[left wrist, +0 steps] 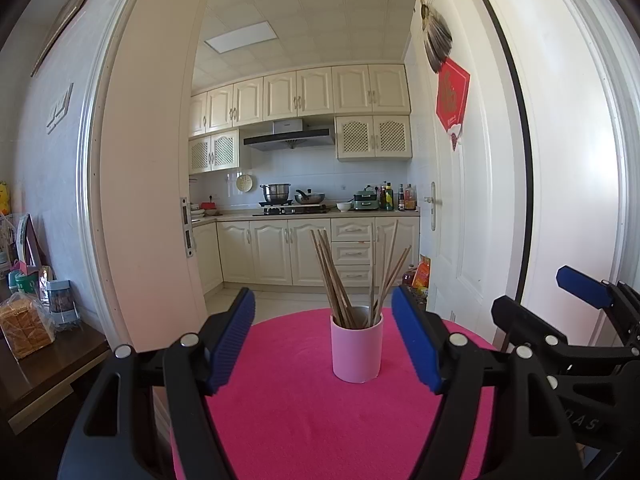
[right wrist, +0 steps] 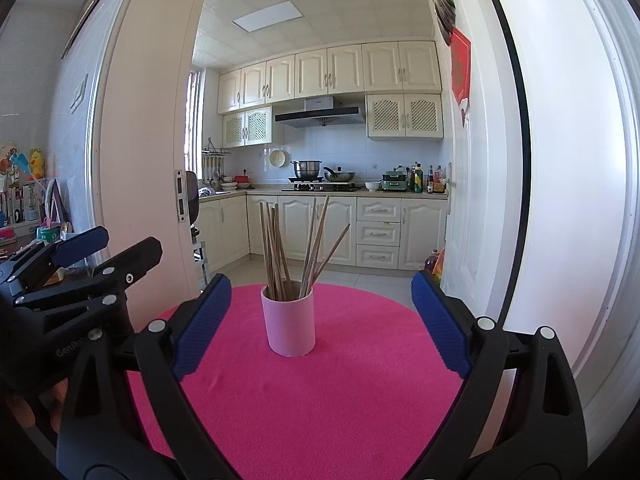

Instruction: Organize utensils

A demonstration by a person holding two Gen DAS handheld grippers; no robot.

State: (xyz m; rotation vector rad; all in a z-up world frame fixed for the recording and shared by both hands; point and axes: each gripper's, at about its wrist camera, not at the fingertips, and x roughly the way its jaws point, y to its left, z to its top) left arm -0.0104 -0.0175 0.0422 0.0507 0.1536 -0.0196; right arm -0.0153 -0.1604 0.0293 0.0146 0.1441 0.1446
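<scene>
A pink cup (left wrist: 356,350) stands upright on a round table under a bright pink cloth (left wrist: 304,412). Several wooden chopsticks (left wrist: 340,276) lean inside it, fanned out. My left gripper (left wrist: 323,300) is open, its blue pads apart on either side of the cup's line of sight, short of the cup and touching nothing. In the right wrist view the same cup (right wrist: 289,320) with the chopsticks (right wrist: 298,248) stands ahead of my right gripper (right wrist: 322,284), which is also open and empty. Each gripper shows at the edge of the other's view.
A dark side table (left wrist: 44,376) at the left carries a loaf of bread (left wrist: 24,330) and jars. Behind the round table a doorway opens into a kitchen with cream cabinets (left wrist: 296,252). A white door (left wrist: 460,184) stands open at the right.
</scene>
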